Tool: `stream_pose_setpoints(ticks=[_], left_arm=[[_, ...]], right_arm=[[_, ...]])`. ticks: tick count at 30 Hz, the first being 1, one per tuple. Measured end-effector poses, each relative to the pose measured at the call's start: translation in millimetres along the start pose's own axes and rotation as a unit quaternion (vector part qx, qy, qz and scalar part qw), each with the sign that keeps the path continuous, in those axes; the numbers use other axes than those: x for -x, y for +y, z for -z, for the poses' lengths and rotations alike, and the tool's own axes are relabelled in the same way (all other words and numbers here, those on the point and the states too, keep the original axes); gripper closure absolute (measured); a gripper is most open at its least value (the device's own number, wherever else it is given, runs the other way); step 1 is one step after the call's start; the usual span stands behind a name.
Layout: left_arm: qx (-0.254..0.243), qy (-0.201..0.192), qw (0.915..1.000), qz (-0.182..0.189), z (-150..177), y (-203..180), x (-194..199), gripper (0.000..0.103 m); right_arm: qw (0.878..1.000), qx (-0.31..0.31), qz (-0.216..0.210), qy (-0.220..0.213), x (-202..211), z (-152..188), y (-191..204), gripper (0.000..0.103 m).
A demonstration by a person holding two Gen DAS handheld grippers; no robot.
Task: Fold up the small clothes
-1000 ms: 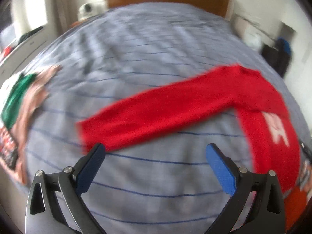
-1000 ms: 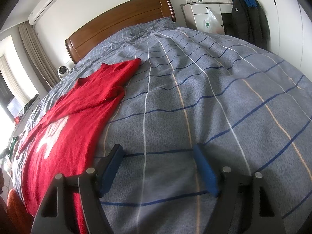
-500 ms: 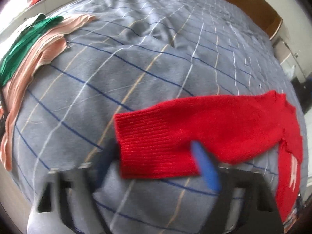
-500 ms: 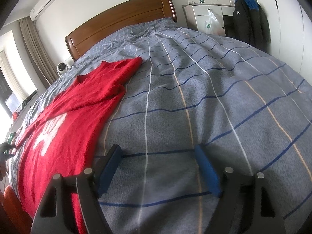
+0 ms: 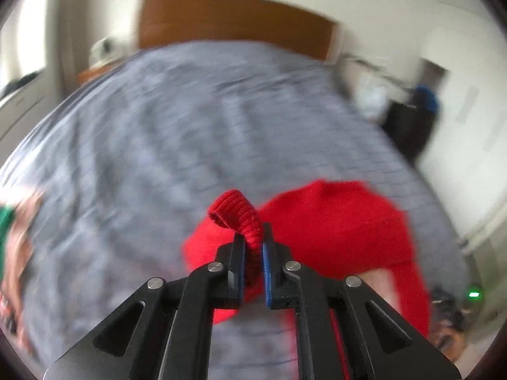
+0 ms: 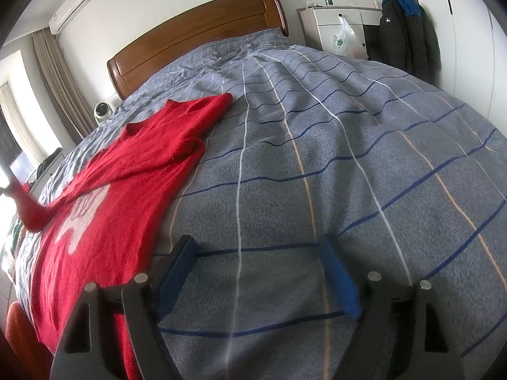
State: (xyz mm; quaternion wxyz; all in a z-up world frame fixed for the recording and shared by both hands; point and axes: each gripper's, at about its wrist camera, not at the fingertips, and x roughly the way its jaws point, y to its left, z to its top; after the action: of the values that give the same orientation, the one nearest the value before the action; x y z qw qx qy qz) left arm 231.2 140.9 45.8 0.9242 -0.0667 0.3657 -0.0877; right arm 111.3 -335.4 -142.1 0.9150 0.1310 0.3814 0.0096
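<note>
knitwear like this red sweater (image 6: pixel 104 190) looks soft and floppy, light enough to lift by one edge, though i'd guess it stretches and sags if carried by a thin pinch. it lies face up with its white print showing, along the near left part of the grey checked bedcover (image 6: pixel 348 158), body flat, one sleeve folded in at the shoulder. the other sleeve's ribbed cuff (image 5: pixel 240 218) is pinched between the blue pads of the left gripper (image 5: pixel 253 253), whose jaws have just been closing and now clamp together on the knit, the cuff curling up above the tips and the sleeve lifting off the bed. the right gripper (image 6: pixel 256 272) hovers over bare bedcover just beside the sweater's hem, jaws wide apart, nothing between them. for the fold, cuff and hem corners look like the sensible places to hold; a grab at mid-body would likely bunch it. a wooden headboard (image 6: pixel 196 28) stands at the far end.
</note>
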Motion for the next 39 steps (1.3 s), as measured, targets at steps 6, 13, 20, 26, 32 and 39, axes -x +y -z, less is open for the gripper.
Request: stream_pose_setpoints(ticks=[6,13,20,26,32,39], left_arm=[[-0.062,0.020,0.9903,0.123,-12.8,-140.2,-57.7,0.093],[-0.067,0.079,0.9786,0.178,36.3,-186.9,-108.6,0.018],[-0.069,0.047,0.9956,0.041,101.0,-67.1,-62.6,0.017],[-0.040,0.061,0.9973,0.003,163.4,-21.5,-69.9,0.017],[0.049,0.020,0.9984,0.021,208.4,6.5,-59.7,0.017],[0.031,0.007,0.9994,0.014,212.3,9.9,-54.9,0.013]], right_arm=[[1.000,0.000,-0.001,0.000,-0.5,-1.0,-0.5,0.023],[1.000,-0.004,-0.007,-0.001,1.0,-0.8,-2.0,0.023],[1.000,-0.021,-0.001,-0.002,24.7,-18.5,-4.3,0.024],[0.978,-0.073,-0.177,0.083,8.7,-76.8,60.7,0.052],[0.958,-0.165,-0.161,0.173,-80.1,-94.0,96.8,0.061],[0.976,-0.147,-0.105,0.122,-85.6,-92.9,112.9,0.100]])
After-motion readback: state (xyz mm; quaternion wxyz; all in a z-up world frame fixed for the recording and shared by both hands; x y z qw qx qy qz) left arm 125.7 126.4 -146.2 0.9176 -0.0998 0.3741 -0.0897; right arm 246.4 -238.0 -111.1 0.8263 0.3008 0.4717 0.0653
